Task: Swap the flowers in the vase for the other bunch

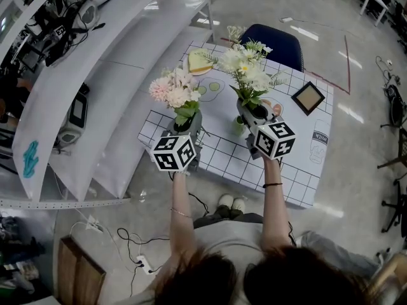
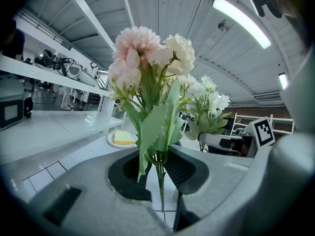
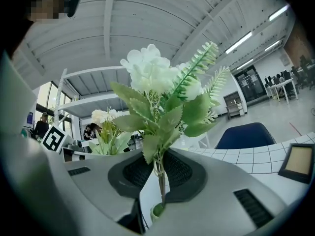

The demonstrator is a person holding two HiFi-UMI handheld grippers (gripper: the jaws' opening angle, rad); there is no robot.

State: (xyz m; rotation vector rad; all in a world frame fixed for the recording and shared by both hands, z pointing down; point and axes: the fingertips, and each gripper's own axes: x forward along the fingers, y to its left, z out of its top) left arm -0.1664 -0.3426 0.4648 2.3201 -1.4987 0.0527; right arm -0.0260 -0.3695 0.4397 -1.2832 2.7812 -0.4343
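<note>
My left gripper (image 1: 186, 124) (image 2: 157, 168) is shut on the stems of a pink and cream bunch (image 1: 173, 89) (image 2: 147, 53), held upright over the table's near left part. My right gripper (image 1: 253, 112) (image 3: 158, 173) is shut on the stem of a white bunch with green fern leaves (image 1: 245, 65) (image 3: 152, 77), also upright. Just under the right gripper stands a small pale green vase (image 1: 238, 127) (image 3: 156, 211). The white bunch's stem reaches down to the vase's mouth; whether it is inside I cannot tell. The two grippers are side by side, a short way apart.
The table (image 1: 222, 154) has a white cloth with a black grid. A plate with a yellow cake slice (image 1: 199, 62) (image 2: 120, 138) sits at the far left, a dark picture frame (image 1: 308, 97) (image 3: 298, 161) at the far right. A blue chair (image 1: 273, 43) stands behind, white shelves (image 1: 95, 88) to the left.
</note>
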